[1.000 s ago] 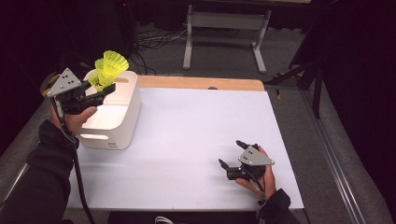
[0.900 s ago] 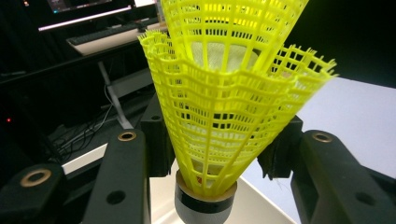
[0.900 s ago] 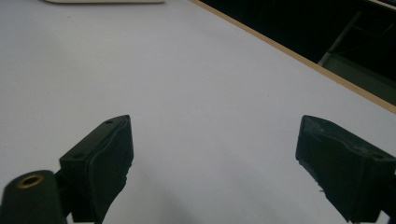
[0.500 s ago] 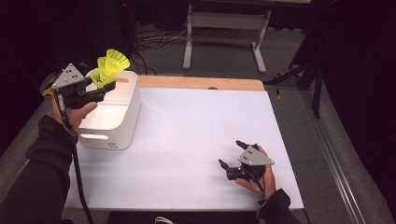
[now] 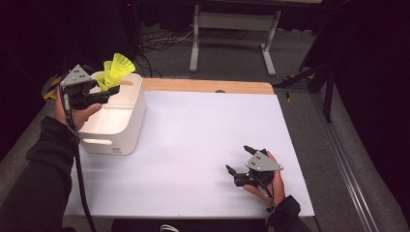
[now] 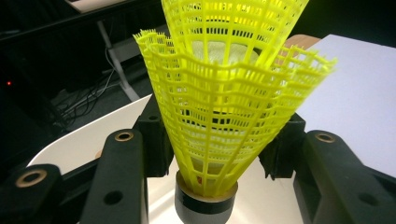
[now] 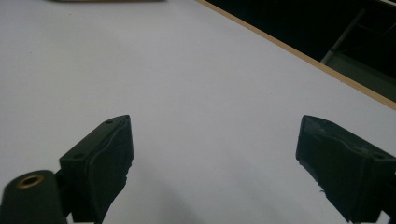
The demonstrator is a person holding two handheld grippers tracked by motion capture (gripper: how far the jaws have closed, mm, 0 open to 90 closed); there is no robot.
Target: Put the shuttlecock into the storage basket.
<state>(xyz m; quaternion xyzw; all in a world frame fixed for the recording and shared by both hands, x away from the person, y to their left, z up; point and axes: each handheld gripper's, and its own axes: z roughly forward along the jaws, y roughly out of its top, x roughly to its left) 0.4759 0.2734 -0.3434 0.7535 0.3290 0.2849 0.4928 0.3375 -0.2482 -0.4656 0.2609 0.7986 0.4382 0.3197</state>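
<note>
Your left gripper has slid a little along the white bin, still squeezing yellow shuttlecocks above it. Right of the bin, your right gripper rests wide open on the white table.

Two yellow plastic shuttlecocks, nested one inside the other, stand upright between the left gripper's black jaws, which press the mesh skirt from both sides. Their dark-banded cork base sits low between the jaws, above the white bin.
</note>
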